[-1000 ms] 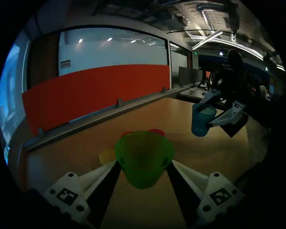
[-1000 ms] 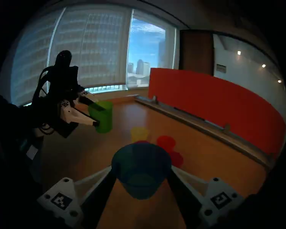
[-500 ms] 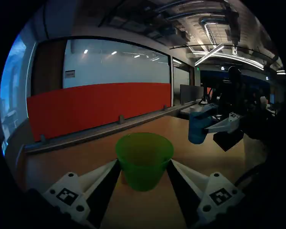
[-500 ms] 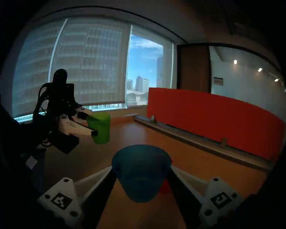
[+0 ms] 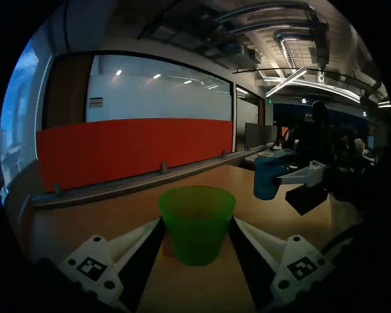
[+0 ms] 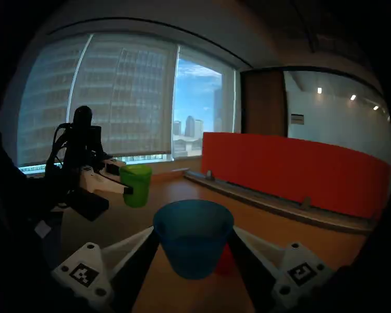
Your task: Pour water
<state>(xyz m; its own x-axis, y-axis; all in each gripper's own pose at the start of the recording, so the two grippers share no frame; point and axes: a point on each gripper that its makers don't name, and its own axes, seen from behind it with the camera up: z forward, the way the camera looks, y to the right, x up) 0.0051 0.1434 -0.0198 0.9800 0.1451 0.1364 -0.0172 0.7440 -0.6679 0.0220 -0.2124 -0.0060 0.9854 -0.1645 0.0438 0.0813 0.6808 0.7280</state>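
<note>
In the left gripper view the left gripper (image 5: 197,232) clamps an upright green cup (image 5: 197,221) above the near edge of the tabletop (image 5: 117,208), while the right gripper (image 5: 276,180) holds a blue cup (image 5: 267,177) upright toward the far right edge, well apart. In the right gripper view that claw pinches the translucent blue cup by both sides, with a red thing (image 6: 225,259) on the tabletop just behind it; whether either cup holds water I cannot tell. I judge this the carry before pouring: next, one rim must come over the other's mouth and tilt gently.
</note>
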